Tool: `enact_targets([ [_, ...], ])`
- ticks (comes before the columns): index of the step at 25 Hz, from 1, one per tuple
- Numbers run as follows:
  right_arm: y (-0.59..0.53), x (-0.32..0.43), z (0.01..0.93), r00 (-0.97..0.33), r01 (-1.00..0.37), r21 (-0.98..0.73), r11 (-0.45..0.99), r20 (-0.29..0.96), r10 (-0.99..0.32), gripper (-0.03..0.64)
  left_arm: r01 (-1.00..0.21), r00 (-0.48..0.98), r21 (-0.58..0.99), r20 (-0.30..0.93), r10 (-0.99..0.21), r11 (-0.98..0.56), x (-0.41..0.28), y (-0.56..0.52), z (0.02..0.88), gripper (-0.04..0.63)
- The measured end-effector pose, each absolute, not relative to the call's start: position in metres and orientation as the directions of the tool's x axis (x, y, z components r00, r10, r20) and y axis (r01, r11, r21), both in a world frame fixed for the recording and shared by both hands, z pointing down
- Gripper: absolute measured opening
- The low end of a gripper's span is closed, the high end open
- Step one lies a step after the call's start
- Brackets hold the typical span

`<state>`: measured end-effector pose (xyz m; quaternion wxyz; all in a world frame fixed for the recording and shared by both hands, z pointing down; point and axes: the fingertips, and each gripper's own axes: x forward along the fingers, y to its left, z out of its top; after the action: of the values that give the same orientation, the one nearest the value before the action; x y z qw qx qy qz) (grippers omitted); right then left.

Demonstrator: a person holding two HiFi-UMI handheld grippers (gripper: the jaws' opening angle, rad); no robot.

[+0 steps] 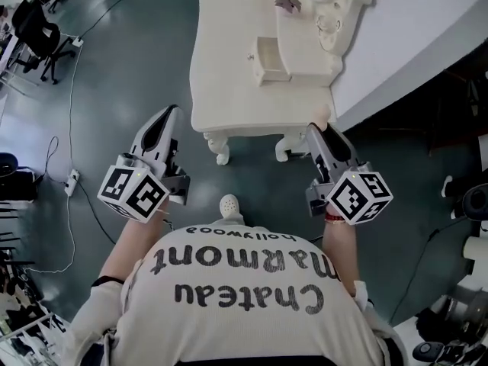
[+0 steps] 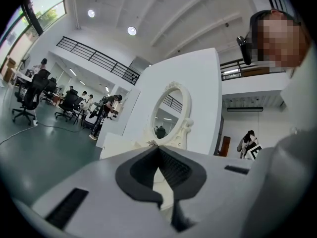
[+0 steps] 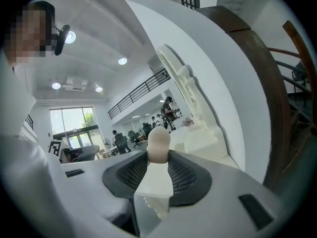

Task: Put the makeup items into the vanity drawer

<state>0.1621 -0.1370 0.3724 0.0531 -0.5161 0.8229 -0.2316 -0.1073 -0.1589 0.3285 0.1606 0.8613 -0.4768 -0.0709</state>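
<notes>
Clearly, sponge (image 3: 159, 143) in right gripper (image 3: 159, 156) (own view).

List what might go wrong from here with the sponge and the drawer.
1. The round sponge is pinched only at the jaw tips of the right gripper and sticks out past them, so it may slip out on the way.
2. The open drawer is small and set back on the vanity. A release slightly off target would likely drop the sponge onto the top or the floor.

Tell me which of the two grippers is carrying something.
The right gripper: a beige egg-shaped sponge is clamped between its jaws. The left gripper is shut, empty.
</notes>
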Motion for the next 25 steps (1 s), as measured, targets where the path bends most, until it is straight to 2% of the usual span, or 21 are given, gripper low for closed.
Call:
enact_targets([
  [6,-0.203,0.145,0.383,-0.445,-0.837,-0.440,0.325,0.200,-0.873,0.140,-0.779,0.579,0.305,0.012,-0.815,-0.549,-0.123,-0.194,0.324,0.006],
  [10,-0.245,0.138,0.387,-0.452,-0.837,-0.447,0.316,0.240,-0.859,0.141,-0.809,0.534,0.308,0.025,-0.845,-0.501,-0.139,-0.216,0.338,0.006],
  [20,-0.331,0.121,0.426,-0.575,-0.812,-0.402,0.422,0.434,-0.693,0.141,-0.879,0.392,0.314,0.050,-0.918,-0.359,-0.151,-0.248,0.342,0.006],
  [25,-0.364,0.111,0.445,-0.584,-0.804,-0.291,0.518,0.549,-0.598,0.141,-0.915,0.293,0.308,0.063,-0.954,-0.261,-0.170,-0.248,0.349,0.008],
])
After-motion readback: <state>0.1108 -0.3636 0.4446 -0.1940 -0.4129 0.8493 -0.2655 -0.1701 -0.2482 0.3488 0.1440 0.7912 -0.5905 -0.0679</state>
